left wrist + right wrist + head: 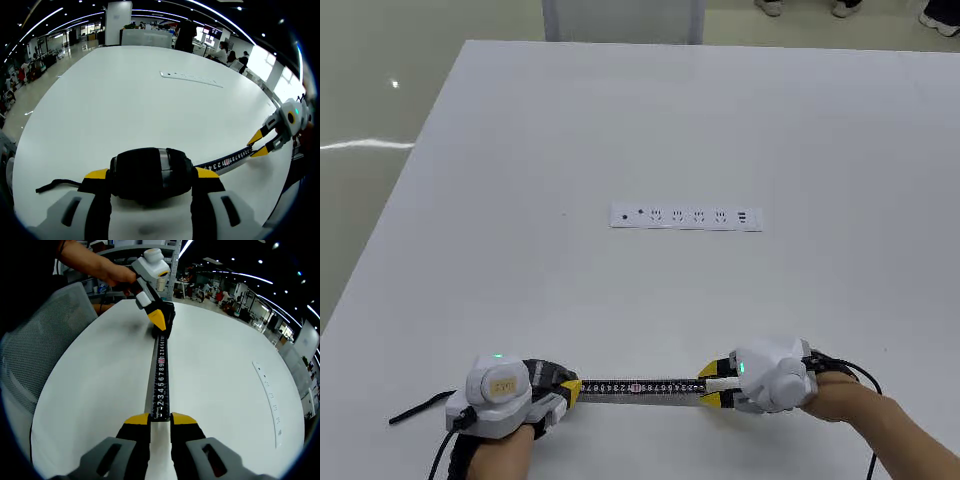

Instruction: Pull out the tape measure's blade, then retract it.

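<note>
Between left gripper (570,389) and right gripper (708,384) stretches one tape measure (635,387).

- We work at a white table (520,150) with a plain, matte top.
- A white power strip (685,217) lies flat near the middle, long side towards us, well apart from everything else.
- Near our edge sits the black tape measure (150,172). Its blade (640,387) is drawn out to the right, low along the surface.
- A thin black strap (420,408) lies on the table just left of it.
</note>
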`<state>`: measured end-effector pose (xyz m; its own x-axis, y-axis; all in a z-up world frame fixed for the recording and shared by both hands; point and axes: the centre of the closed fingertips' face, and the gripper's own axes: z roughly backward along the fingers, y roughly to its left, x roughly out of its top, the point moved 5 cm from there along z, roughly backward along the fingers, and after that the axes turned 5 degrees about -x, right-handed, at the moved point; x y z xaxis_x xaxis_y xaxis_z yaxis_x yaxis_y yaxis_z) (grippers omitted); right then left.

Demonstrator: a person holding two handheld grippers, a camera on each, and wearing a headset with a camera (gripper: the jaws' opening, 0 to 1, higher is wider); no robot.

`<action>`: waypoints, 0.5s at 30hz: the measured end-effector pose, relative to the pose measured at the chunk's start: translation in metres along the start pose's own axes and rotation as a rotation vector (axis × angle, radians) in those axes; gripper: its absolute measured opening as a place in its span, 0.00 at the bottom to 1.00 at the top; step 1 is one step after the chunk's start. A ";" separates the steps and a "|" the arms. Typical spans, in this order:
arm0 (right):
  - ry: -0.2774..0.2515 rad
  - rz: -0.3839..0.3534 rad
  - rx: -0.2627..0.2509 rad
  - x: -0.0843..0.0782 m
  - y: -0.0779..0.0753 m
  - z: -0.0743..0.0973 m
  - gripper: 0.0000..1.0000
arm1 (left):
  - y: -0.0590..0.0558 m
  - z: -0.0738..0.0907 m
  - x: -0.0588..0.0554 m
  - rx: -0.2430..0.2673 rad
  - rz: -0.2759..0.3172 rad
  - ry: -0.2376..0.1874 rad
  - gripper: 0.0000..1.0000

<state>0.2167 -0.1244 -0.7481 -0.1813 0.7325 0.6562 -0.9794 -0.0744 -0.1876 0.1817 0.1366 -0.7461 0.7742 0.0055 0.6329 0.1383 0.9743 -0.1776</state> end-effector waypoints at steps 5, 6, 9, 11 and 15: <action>-0.001 0.001 0.002 0.001 0.000 -0.002 0.14 | 0.002 -0.001 -0.002 -0.001 0.000 0.001 0.60; -0.002 0.001 0.003 0.002 0.000 -0.002 0.14 | 0.001 -0.001 -0.002 -0.002 0.000 0.001 0.60; -0.004 0.002 0.005 0.003 0.000 -0.003 0.14 | 0.003 -0.002 -0.002 -0.004 -0.001 0.002 0.60; -0.005 0.002 0.005 0.004 0.000 -0.004 0.14 | 0.004 -0.003 -0.002 -0.004 0.000 0.002 0.60; -0.006 0.002 0.007 0.005 0.000 -0.005 0.14 | 0.003 -0.003 -0.003 -0.006 -0.001 0.003 0.60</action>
<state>0.2161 -0.1174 -0.7487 -0.1843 0.7280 0.6604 -0.9796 -0.0813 -0.1838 0.1817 0.1390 -0.7510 0.7760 0.0039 0.6307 0.1429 0.9729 -0.1819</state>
